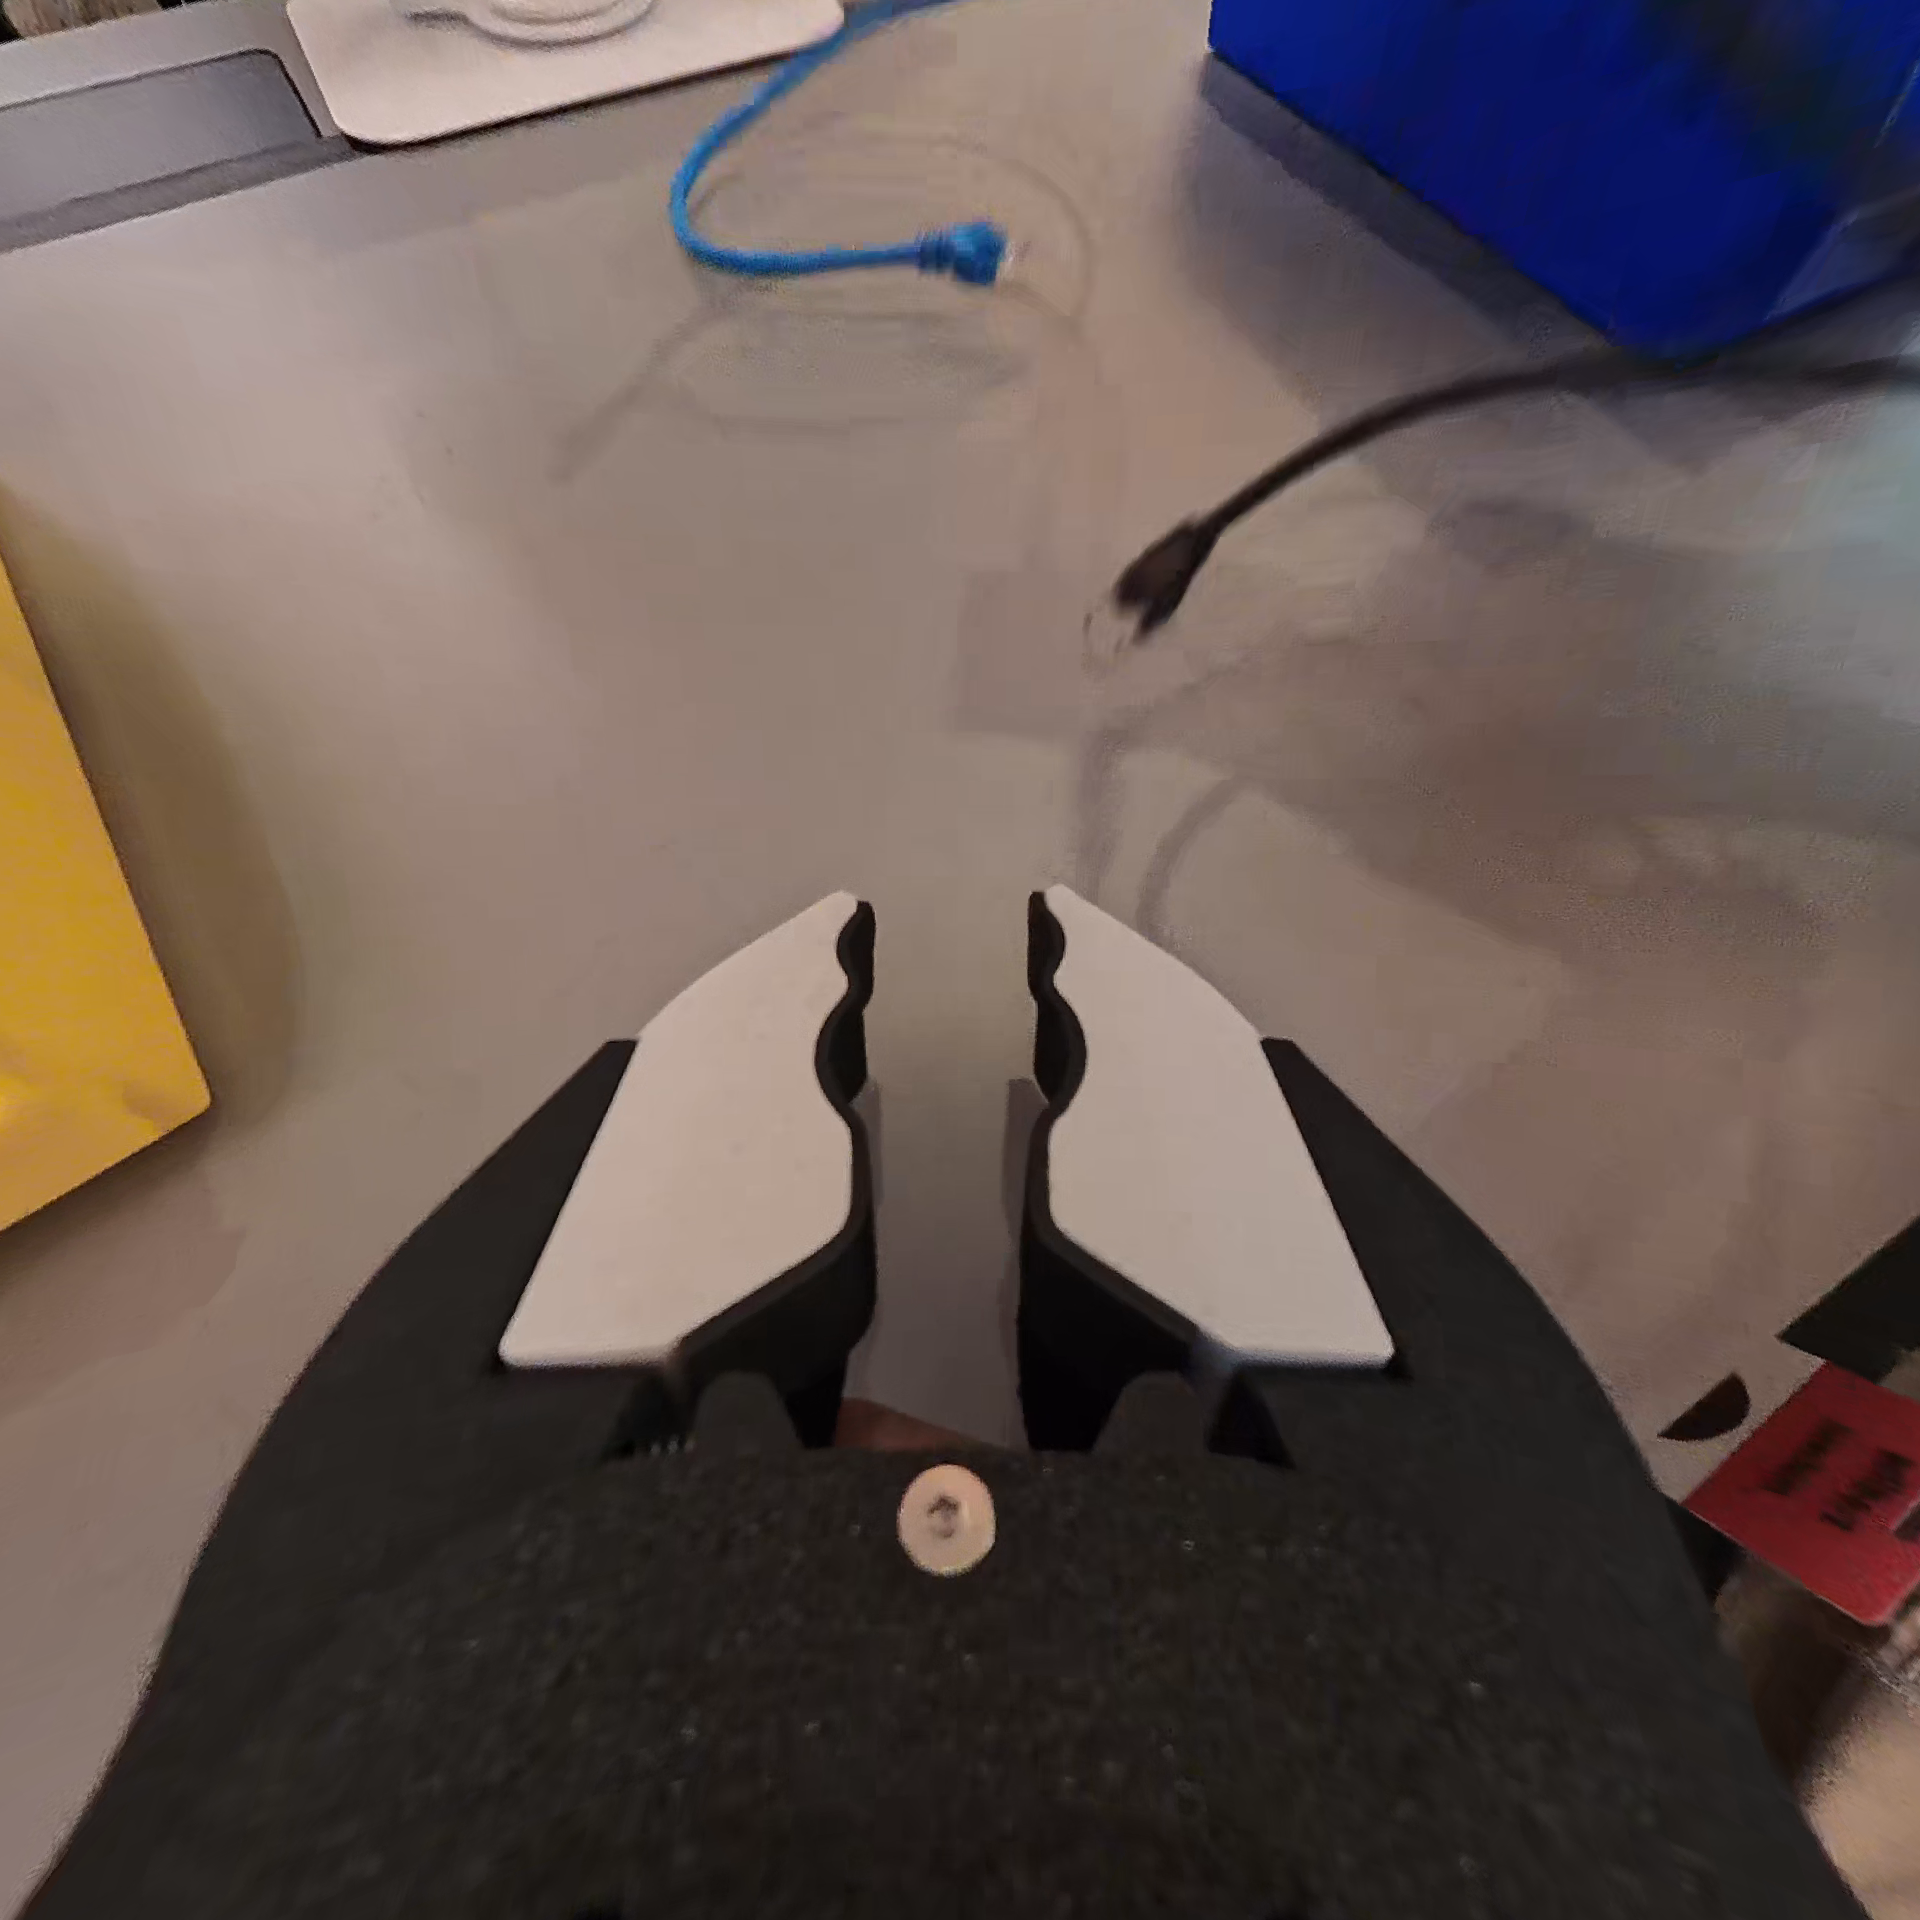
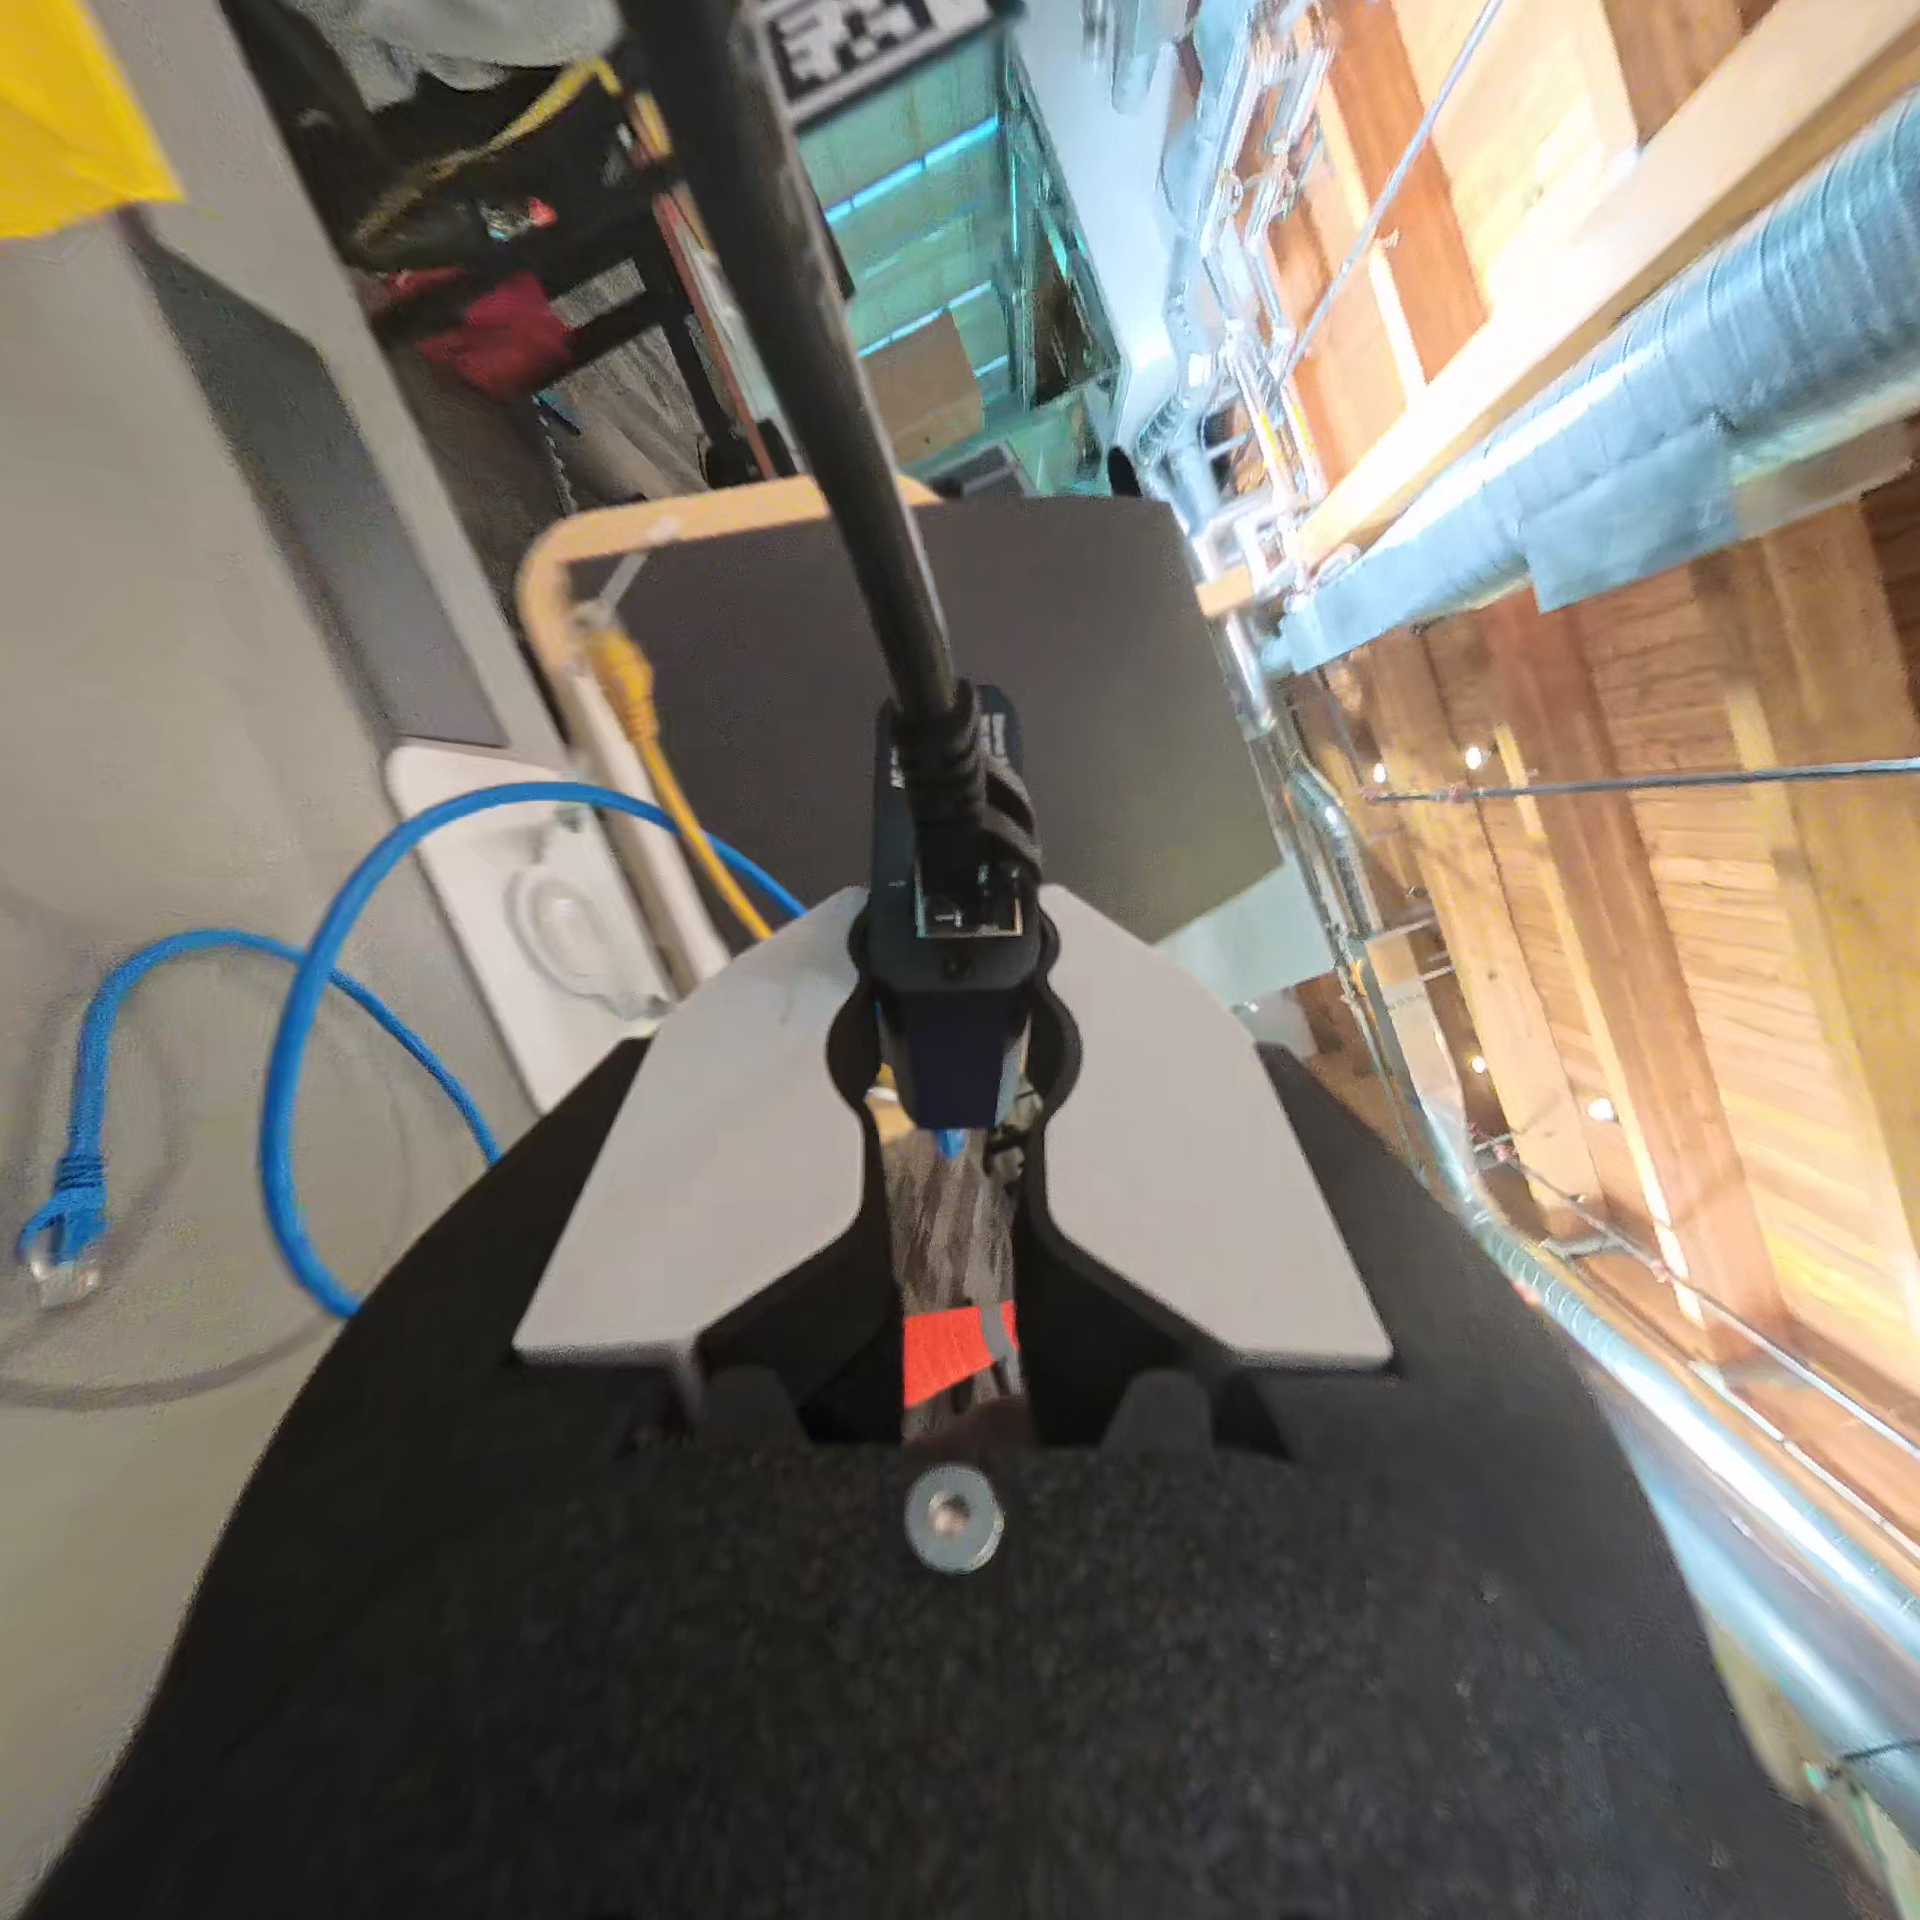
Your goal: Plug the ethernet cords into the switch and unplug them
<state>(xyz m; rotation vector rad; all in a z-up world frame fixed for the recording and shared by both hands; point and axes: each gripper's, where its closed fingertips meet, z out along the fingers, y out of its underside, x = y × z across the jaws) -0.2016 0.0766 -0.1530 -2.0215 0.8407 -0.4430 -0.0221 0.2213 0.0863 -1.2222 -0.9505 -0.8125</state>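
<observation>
Right tool [image 2: 956, 940] clamps small dark plastic switch [image 2: 951, 997], thick black cord [image 2: 883, 582] plugged | left tool [image 1: 951, 914] open, empty, above grey table [image 1: 520, 623] | I'd pinch blue cord's [image 1: 790, 255] rigid plug; cable floppy, light.

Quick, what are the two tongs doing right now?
Left tongs: open, holding nothing.
Right tongs: shut on the switch.

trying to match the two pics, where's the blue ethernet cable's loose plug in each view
Left wrist view: blue cable plug top centre, lying on the grey table.
Right wrist view: same plug at the far left edge.
Shared landmark: the white pad beyond the cable.
</observation>
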